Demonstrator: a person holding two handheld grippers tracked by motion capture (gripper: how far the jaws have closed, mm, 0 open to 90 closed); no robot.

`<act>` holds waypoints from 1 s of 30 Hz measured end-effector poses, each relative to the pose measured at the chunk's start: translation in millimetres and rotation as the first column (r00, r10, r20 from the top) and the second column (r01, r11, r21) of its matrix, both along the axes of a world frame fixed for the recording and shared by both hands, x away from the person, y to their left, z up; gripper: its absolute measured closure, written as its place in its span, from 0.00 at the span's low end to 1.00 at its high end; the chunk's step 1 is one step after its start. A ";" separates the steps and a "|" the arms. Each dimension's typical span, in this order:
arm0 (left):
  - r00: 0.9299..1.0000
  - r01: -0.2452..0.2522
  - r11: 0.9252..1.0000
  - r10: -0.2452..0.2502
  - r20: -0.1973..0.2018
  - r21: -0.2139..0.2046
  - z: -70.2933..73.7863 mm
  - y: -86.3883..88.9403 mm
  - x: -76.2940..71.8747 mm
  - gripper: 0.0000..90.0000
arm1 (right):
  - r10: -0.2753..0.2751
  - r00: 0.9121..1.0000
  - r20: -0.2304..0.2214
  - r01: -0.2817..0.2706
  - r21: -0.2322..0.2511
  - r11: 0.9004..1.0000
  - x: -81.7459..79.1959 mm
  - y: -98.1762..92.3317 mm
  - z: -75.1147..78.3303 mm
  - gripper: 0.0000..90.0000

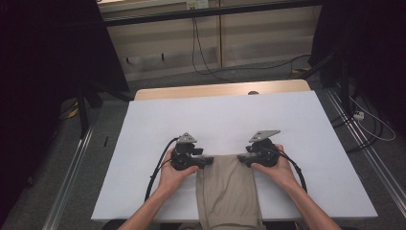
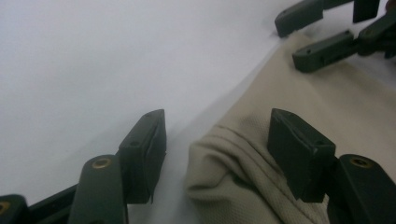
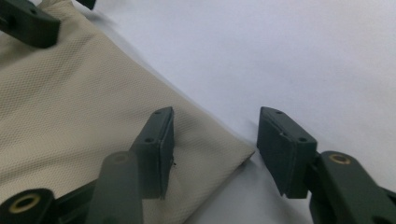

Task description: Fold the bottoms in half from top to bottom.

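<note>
Now both hands low, left gripper [image 1: 207, 161] and right gripper [image 1: 243, 159] facing inward, fingers parted astride beige cloth [image 1: 227, 191] corners

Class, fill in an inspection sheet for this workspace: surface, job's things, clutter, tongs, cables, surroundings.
Surface: white table cover, flat.
Job's things: beige folded cloth at the near edge, hanging over it.
Clutter: nothing seen.
Tongs: left tongs open, astride the cloth's far left corner; right tongs open, astride its far right corner.
Cables: black cable trails from the left tongs; others lie on the floor.
Surroundings: grey floor, dark curtains.
</note>
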State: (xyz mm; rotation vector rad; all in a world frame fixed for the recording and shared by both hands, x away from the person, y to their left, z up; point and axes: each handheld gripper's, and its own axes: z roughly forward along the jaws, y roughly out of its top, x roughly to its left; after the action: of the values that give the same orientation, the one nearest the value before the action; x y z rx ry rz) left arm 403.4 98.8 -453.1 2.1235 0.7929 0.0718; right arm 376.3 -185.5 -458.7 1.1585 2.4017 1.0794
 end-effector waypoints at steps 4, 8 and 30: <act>1.000 -0.001 1.000 0.001 0.023 0.020 -5.8 -2.7 -6.5 0.44 | 0.029 0.999 -0.013 -0.029 -0.005 1.000 -2.4 1.0 2.0 0.68; 0.999 0.025 0.999 -0.026 0.028 0.043 -4.3 -0.9 -8.6 0.50 | 0.051 0.998 -0.042 -0.050 0.006 0.999 -3.3 0.9 3.5 0.76; 1.000 -0.026 0.986 0.027 0.000 -0.168 24.7 17.8 1.5 0.88 | -0.022 1.000 -0.015 0.024 0.217 0.976 0.6 -9.5 33.9 0.95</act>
State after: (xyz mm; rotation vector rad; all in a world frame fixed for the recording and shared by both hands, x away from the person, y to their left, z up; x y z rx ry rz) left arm 404.8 116.6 -428.4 1.9542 0.7980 0.0203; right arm 376.9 -195.1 -424.9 1.2603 2.3177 1.3588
